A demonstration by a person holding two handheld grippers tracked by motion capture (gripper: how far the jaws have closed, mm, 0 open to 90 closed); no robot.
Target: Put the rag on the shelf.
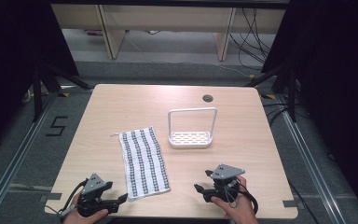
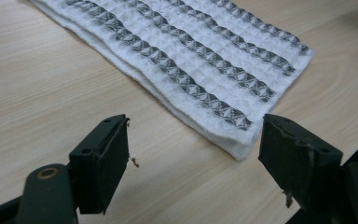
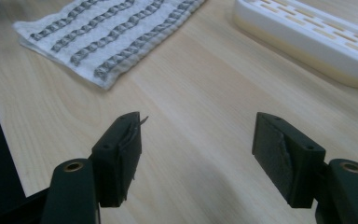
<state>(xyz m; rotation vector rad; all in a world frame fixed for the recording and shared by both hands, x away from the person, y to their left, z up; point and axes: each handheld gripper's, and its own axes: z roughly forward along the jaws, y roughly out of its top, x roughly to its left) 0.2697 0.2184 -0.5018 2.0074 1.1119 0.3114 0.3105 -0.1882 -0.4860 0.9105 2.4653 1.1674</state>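
Step in hand: approach, by my reading; both grippers sit near the table's near edge, aimed at the folded towel (image 1: pixel 144 162), nothing grasped yet.
Towel place: lies flat on the table (image 1: pixel 121 102), left of centre, its long side running from far to near, its near end between the two grippers.
Left gripper (image 1: pixel 120 199): at the near left, just beside the towel's near left corner; jaws spread, the corner ahead of them, no pad touching cloth.
Right gripper (image 1: pixel 199 187): at the near right, apart from the towel, pointing left toward it; jaws spread over bare wood, empty.
Next move, as judged: each gripper needs to come low to a near corner, slide one jaw under the layered edge and pinch all layers together.
Towel material: soft waffle-weave cloth, white with dark grey patterned stripes along its length, folded to a long rectangle; the edge shows stacked layers in the left gripper view (image 2: pixel 200 70).
Rack (image 1: pixel 190 138): white plastic tray with a slotted floor and a tall squared loop handle, standing right of the towel, farther off.
Table surface: pale wood-grain laminate, smooth, with a round cable hole (image 1: pixel 208 98) at the far side.
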